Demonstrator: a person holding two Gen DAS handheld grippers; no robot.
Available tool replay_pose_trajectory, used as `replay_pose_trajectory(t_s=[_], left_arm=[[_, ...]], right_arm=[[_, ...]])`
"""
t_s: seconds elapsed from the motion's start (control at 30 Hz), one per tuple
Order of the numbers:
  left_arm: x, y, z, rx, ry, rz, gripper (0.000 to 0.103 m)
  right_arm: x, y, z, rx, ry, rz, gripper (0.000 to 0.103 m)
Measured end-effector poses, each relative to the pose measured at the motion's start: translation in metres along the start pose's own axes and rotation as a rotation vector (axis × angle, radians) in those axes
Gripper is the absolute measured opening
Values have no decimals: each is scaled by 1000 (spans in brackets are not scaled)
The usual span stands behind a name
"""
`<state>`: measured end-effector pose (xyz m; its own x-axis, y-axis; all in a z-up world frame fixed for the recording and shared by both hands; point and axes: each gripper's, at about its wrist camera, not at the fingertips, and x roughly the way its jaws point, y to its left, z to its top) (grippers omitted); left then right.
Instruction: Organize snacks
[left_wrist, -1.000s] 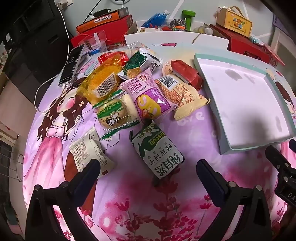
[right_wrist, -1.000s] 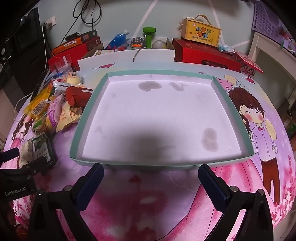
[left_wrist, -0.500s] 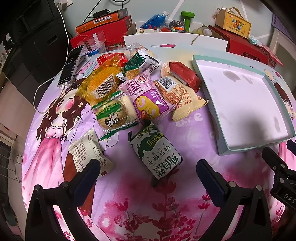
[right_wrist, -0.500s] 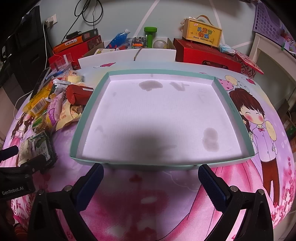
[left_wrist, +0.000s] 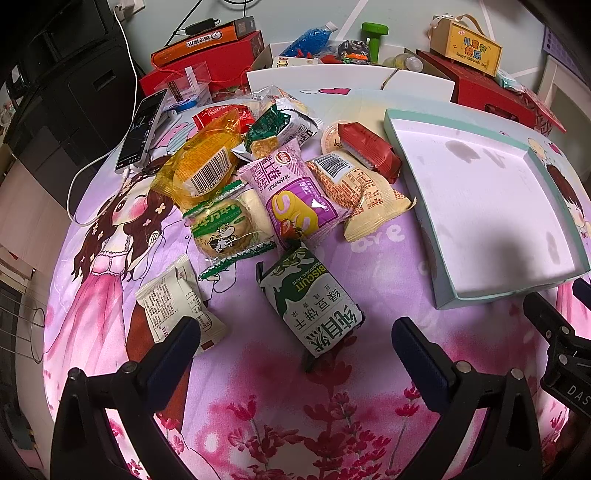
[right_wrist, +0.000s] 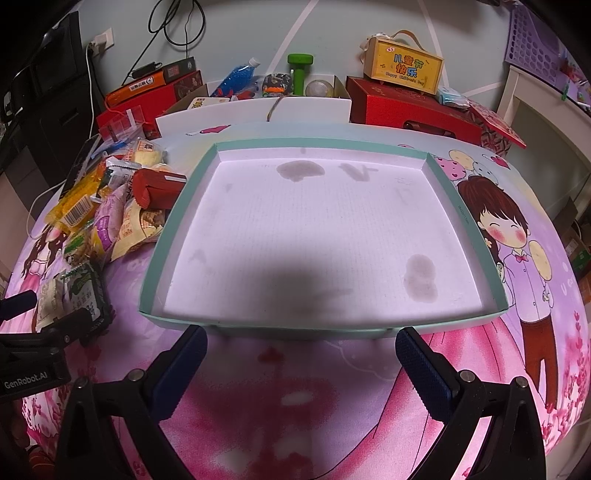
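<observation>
Through the left wrist camera I see my left gripper spread wide and holding nothing, poised low over the cartoon-printed tablecloth. The green biscuit pack lies flat between the fingers' line of sight, apart from the heap, which I judge makes it the easiest first pick. Behind it the snack pile is jumbled: a purple roll cake packet overlaps a clear cookie wrapper, with a pale packet and a red bar leaning toward the tray. A white sachet lies just beside my left finger. The teal tray sits to the right, close enough for short transfers.

Through the right wrist camera, my right gripper is also spread and empty, hanging just before the tray's near wall. The tray floor is bare apart from faint stains, so nothing is sorted yet. The left gripper's body shows at the left edge, by the biscuit pack.
</observation>
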<state>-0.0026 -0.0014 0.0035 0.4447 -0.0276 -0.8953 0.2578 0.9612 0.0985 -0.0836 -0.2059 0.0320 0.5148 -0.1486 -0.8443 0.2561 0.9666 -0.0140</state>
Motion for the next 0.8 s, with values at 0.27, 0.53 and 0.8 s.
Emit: replay_pose_trajectory(t_s=[0.27,0.53,0.8], left_arm=[[0,0,0,2,0,-1,103],[0,-1,0,1,-2,-2,103],[0,-1,0,-1,-3,-5,103]], right_arm=[[1,0,0,0,3,-2,103],[1,0,-1,-3,0,-2,103],[1,2,-2,-9,0,-5,103]])
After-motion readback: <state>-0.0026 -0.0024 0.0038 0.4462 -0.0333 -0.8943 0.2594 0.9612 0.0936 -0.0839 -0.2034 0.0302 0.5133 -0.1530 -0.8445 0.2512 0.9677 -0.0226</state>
